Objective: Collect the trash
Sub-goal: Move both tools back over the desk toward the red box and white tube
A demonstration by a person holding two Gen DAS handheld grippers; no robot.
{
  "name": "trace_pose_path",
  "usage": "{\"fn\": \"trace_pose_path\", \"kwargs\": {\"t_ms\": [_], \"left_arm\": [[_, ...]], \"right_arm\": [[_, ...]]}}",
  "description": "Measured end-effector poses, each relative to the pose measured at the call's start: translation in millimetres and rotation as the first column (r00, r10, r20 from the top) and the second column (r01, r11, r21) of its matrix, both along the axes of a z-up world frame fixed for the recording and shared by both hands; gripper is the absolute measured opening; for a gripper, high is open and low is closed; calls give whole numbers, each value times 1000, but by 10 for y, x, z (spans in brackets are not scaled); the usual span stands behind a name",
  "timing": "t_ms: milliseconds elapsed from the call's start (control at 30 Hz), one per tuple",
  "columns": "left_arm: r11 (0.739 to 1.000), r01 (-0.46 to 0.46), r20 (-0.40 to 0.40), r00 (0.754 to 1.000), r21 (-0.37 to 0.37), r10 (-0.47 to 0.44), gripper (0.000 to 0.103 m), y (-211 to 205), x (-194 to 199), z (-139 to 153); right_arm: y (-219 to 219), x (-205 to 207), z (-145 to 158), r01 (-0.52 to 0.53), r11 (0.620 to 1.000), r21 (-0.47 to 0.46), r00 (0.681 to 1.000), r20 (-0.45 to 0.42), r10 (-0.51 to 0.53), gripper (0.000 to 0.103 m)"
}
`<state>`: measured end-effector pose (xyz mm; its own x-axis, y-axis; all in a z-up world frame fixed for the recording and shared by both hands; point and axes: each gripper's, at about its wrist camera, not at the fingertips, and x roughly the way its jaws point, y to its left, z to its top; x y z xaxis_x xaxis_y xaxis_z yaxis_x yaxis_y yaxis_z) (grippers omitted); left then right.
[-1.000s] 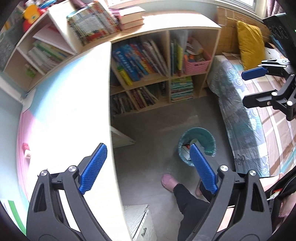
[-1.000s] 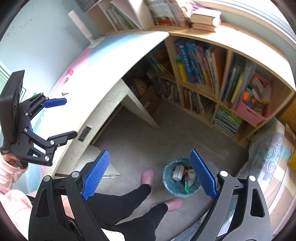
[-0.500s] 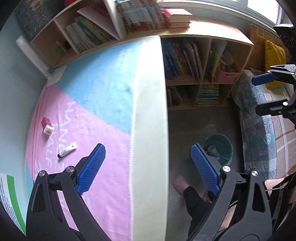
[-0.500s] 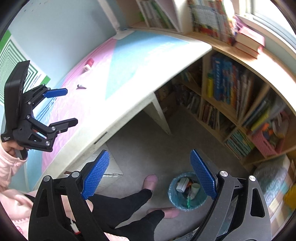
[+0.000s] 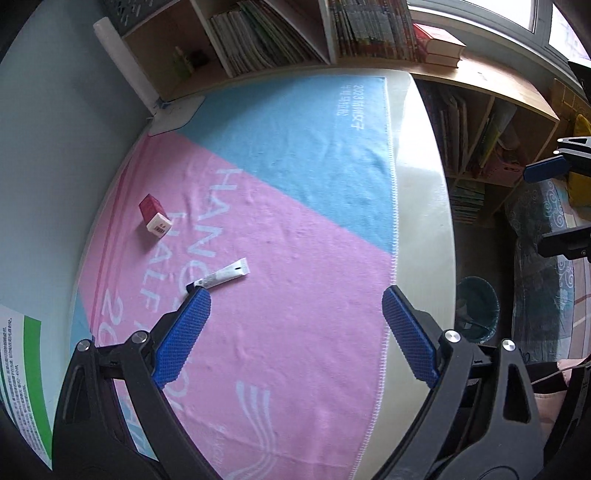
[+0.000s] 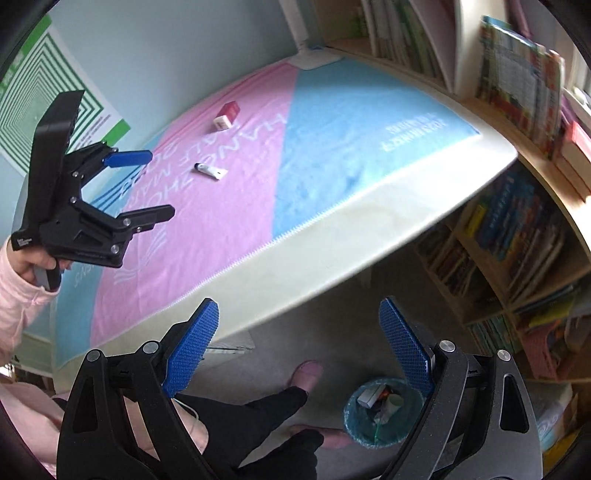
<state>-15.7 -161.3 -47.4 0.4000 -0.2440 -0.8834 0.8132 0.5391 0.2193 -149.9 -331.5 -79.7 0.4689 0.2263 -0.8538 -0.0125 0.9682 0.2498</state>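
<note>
A small white tube with a black cap (image 5: 221,276) (image 6: 210,170) lies on the pink part of the desk cloth (image 5: 295,236). Beyond it lies a red and white little box (image 5: 155,218) (image 6: 227,115). My left gripper (image 5: 295,295) hovers open above the cloth, its left fingertip just short of the tube's cap. It also shows in the right wrist view as the left gripper (image 6: 146,184), held by a hand in a pink sleeve. My right gripper (image 6: 298,310) stands open and empty off the desk's edge, over the floor. A teal waste bin (image 6: 382,415) (image 5: 476,310) with trash stands on the floor.
Bookshelves (image 5: 280,33) line the back of the desk, and low shelves (image 6: 517,236) full of books run along the right. The person's dark-trousered legs and pink slippers (image 6: 306,373) sit by the bin. A patterned bed (image 5: 546,266) lies beyond it.
Both grippers have swung from over the floor and bin towards the desk. The pink and blue cloth with the tube and box now fills the left wrist view. Both stayed open.
</note>
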Motion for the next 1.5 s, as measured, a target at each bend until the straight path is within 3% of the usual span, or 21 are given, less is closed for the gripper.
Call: {"fn": "trace_pose_path", "kwargs": {"t_ms": [467, 767, 1500], "left_arm": [[996, -41, 27, 999, 78, 39, 92, 476, 901, -127], [988, 49, 32, 998, 144, -54, 93, 493, 1459, -321], [971, 193, 3, 981, 143, -195, 96, 219, 2492, -794]], "right_arm": [[726, 894, -24, -164, 986, -12, 986, -26, 164, 88], [1055, 1396, -208, -183, 983, 18, 982, -53, 184, 88], [1419, 2374, -658, -219, 976, 10, 967, -131, 218, 88]]}}
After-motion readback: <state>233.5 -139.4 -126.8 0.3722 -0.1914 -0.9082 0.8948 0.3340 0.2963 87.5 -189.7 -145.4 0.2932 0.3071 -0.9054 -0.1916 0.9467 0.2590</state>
